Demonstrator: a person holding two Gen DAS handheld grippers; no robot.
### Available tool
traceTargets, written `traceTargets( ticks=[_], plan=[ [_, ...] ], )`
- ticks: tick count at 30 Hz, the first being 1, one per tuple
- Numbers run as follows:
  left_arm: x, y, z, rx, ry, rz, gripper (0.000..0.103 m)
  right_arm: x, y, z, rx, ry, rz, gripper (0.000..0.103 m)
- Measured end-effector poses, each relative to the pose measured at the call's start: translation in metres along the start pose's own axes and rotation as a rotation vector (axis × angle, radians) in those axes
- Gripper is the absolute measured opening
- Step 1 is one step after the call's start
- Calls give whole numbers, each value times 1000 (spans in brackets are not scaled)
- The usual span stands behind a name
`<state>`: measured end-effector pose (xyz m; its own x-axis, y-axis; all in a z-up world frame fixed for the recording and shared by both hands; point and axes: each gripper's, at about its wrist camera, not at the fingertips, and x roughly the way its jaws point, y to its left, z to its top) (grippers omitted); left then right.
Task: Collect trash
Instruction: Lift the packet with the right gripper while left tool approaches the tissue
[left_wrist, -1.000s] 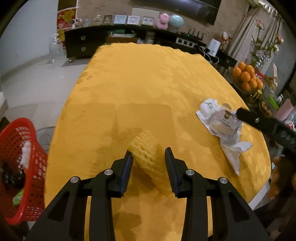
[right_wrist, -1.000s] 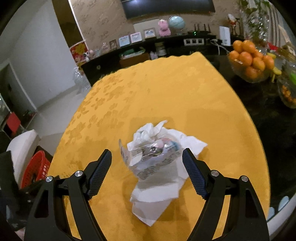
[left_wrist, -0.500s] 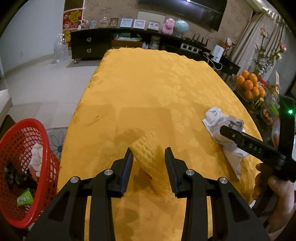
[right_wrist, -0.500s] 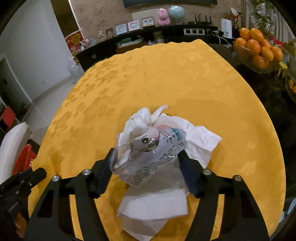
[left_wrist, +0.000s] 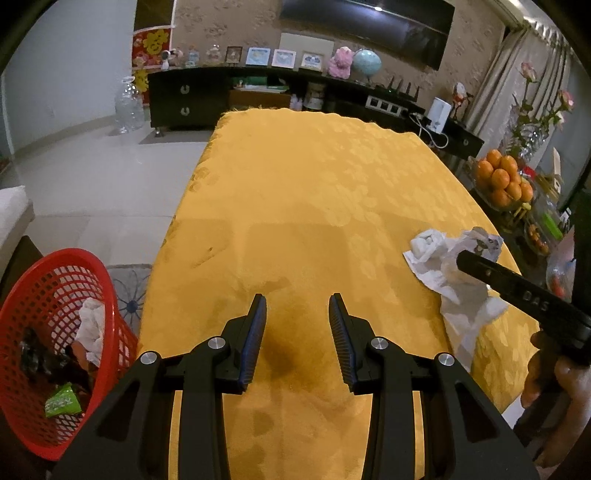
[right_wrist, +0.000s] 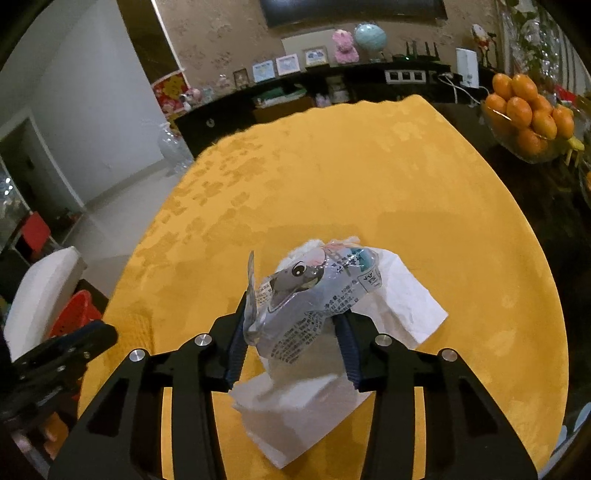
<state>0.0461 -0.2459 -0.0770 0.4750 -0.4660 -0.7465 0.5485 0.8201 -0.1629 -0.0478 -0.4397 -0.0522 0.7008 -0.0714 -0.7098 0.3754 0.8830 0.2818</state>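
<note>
- We see the yellow tablecloth (left_wrist: 314, 206) filling both views, running away from us toward the dark sideboard (left_wrist: 258, 92).
- Only our left wrist view shows the inside of the red basket (left_wrist: 48, 325), standing on the floor off the cloth's left edge with crumpled white paper and dark scraps in it; in the right wrist view we catch just a red sliver of it.
- Only our left wrist view shows the person's hand (left_wrist: 554, 384) around the right tool's handle.
- Only our right wrist view shows the printed face and text on the plastic wrapper (right_wrist: 314, 295), which lies on the white tissue (right_wrist: 399, 295) near the cloth's right edge.
- The wrapper's long axis runs from lower left up to the right, its flat sealed end standing up at the left.
- Our right gripper (right_wrist: 293, 339) has just been closing, and its pads now press the wrapper from both sides, with tissue folds hanging beneath.
- Our left gripper (left_wrist: 297, 332) stands partly open over bare cloth with nothing between its pads.
</note>
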Motion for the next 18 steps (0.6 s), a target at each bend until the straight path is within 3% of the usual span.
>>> traceTargets(
  ticks=[18],
  plan=[
    [-6, 19, 6, -40, -18, 30, 34, -12, 53, -9, -129, 27, 148, 42]
  ],
)
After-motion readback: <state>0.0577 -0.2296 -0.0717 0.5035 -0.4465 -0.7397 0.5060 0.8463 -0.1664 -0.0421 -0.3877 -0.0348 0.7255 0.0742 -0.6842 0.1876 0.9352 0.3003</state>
